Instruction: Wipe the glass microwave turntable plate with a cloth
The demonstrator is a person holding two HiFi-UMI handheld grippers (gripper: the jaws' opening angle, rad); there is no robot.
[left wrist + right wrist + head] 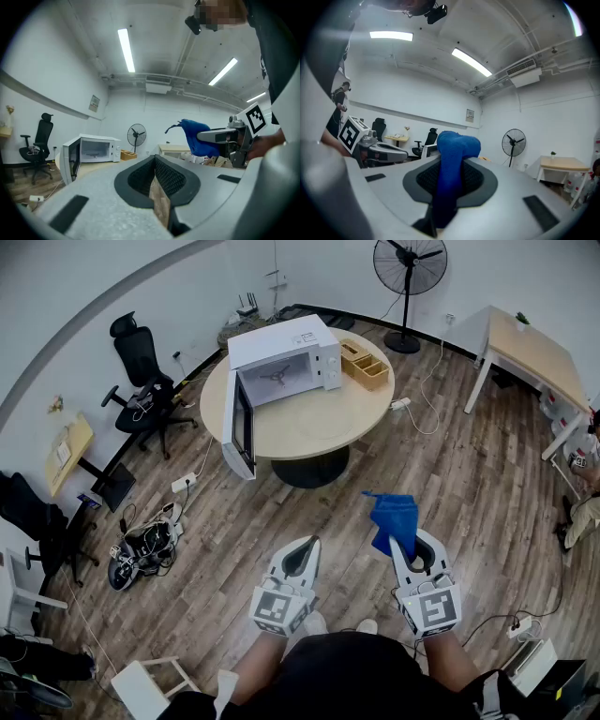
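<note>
Well short of wiping: cloth in hand, plate not reached.
My right gripper has its jaws clenched on the blue cloth; my left gripper has its jaws pressed together on nothing. Both are well apart from the open microwave on the round worktop. The faint round shape just in front of the microwave is probably the glass plate. Next I need to close in and lower the cloth onto it.

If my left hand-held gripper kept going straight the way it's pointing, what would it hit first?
Nothing close: the left hand-held gripper has open air ahead, then probably the round table at its near edge, right of the microwave; depth is unclear.
</note>
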